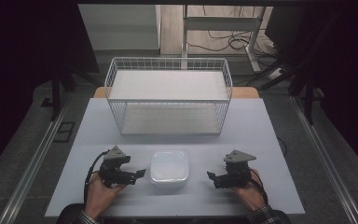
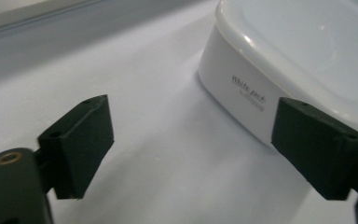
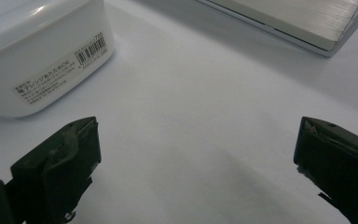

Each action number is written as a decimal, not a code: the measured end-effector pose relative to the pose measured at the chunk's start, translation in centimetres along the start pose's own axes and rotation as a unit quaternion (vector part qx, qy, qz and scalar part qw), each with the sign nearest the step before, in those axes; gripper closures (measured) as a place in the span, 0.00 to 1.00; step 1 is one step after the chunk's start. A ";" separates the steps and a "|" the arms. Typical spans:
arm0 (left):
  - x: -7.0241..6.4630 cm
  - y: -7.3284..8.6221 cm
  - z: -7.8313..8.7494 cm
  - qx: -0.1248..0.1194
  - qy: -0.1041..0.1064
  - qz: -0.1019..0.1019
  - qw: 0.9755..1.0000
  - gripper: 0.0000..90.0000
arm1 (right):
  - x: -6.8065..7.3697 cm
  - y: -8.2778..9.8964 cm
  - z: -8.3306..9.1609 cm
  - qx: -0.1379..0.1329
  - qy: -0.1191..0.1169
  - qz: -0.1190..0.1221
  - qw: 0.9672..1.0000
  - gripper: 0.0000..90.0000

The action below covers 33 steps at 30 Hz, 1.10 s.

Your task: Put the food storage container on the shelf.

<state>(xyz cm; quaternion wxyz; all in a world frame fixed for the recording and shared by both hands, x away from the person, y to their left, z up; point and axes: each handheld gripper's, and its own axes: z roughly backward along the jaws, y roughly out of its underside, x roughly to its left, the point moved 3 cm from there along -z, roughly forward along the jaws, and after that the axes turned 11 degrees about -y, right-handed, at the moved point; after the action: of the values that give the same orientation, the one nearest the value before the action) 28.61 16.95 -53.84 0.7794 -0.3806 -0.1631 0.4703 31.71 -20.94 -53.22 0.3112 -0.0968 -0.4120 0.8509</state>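
White table [image 1: 242, 135], empty wire basket [image 1: 168, 95], lidded white box [image 1: 168, 167]

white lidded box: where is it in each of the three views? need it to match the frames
High view: white box sits low centre, between the left gripper and right gripper.
Left gripper view: upper right, printed side facing.
Right gripper view: upper left, barcode label facing.
Shared landmark: the white table.

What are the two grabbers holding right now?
Nothing. The left gripper and right gripper are both open, either side of the white box, not touching it.
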 end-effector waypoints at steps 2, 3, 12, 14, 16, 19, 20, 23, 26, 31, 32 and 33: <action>0.1 0.0 0.2 -0.002 0.011 0.006 1.000 0.09 | 0.1 -0.1 -0.1 -0.002 -0.001 -0.008 1.000 0.01; 0.1 0.0 0.2 -0.004 0.023 0.011 1.000 0.10 | 0.1 -0.1 -0.1 0.000 -0.001 -0.010 1.000 0.01; -0.5 -0.4 0.3 0.000 0.054 0.005 0.999 0.08 | 0.9 -0.8 -0.2 0.013 -0.003 -0.031 0.999 0.00; -0.9 -0.9 0.6 -0.004 0.035 -0.005 0.999 0.09 | 1.3 -1.2 -0.2 0.016 -0.017 -0.039 0.999 0.00; -1.0 -1.1 0.6 -0.004 0.031 -0.007 0.999 0.13 | 1.7 -1.7 -0.3 0.019 -0.028 -0.048 0.998 0.02; -1.4 -1.9 0.9 -0.014 0.045 -0.003 0.999 0.19 | 2.3 -2.5 -0.5 0.011 -0.062 -0.069 0.996 0.09; -1.4 -1.9 0.9 -0.014 0.045 -0.003 0.999 0.20 | 2.4 -2.8 -0.6 0.008 -0.070 -0.076 0.995 0.11; -1.5 -2.6 0.8 -0.017 0.056 -0.001 0.998 0.23 | 2.7 -3.5 -0.7 -0.008 -0.095 -0.087 0.992 0.21; -1.8 -2.9 0.4 -0.010 0.064 0.001 0.998 0.26 | 3.1 -4.2 -0.8 -0.015 -0.119 -0.100 0.988 0.26; -2.5 -2.7 -0.3 0.001 0.075 0.005 0.997 0.29 | 4.4 -5.1 -1.9 -0.001 -0.144 -0.094 0.985 0.36; -2.5 -2.7 -0.3 0.001 0.075 0.005 0.997 0.30 | 4.4 -5.1 -1.9 -0.001 -0.144 -0.094 0.985 0.36; -2.5 -2.5 -0.5 0.005 0.078 0.009 0.997 0.30 | 4.8 -5.4 -2.5 0.007 -0.149 -0.090 0.985 0.39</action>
<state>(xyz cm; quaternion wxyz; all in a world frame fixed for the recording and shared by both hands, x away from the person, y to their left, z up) 29.21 13.93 -52.05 0.7875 -0.4134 -0.0955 0.4470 31.46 -13.85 -50.26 0.3219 0.0708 -0.4549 0.8273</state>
